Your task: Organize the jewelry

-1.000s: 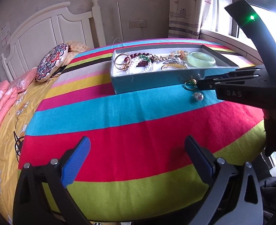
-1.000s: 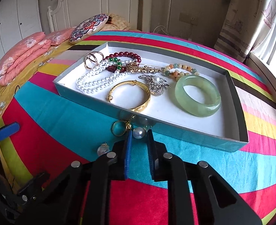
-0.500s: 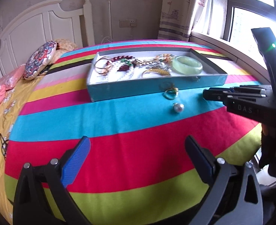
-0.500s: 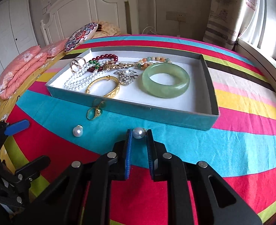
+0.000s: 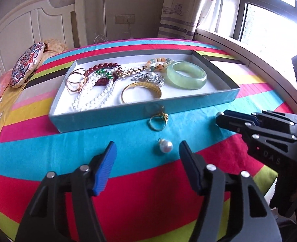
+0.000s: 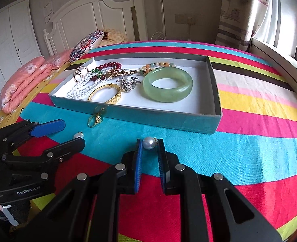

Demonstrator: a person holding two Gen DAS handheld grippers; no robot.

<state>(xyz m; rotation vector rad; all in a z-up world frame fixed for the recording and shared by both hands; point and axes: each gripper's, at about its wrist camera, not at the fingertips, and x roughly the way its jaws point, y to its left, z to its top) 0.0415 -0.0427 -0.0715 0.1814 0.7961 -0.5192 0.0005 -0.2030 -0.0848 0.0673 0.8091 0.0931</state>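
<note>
Pearl earring [image 6: 149, 143] pinched between right fingers [image 6: 139, 151] — second pearl [image 5: 165, 146] ahead of half-closed, empty left fingers [image 5: 105, 165].

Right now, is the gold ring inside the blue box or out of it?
Out. The gold ring lies on the striped bedspread just in front of the blue box, by its front wall.

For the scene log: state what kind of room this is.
Most likely a bedroom: a white headboard, a striped bedspread with pillows at its head, and a wardrobe along the wall.
</note>
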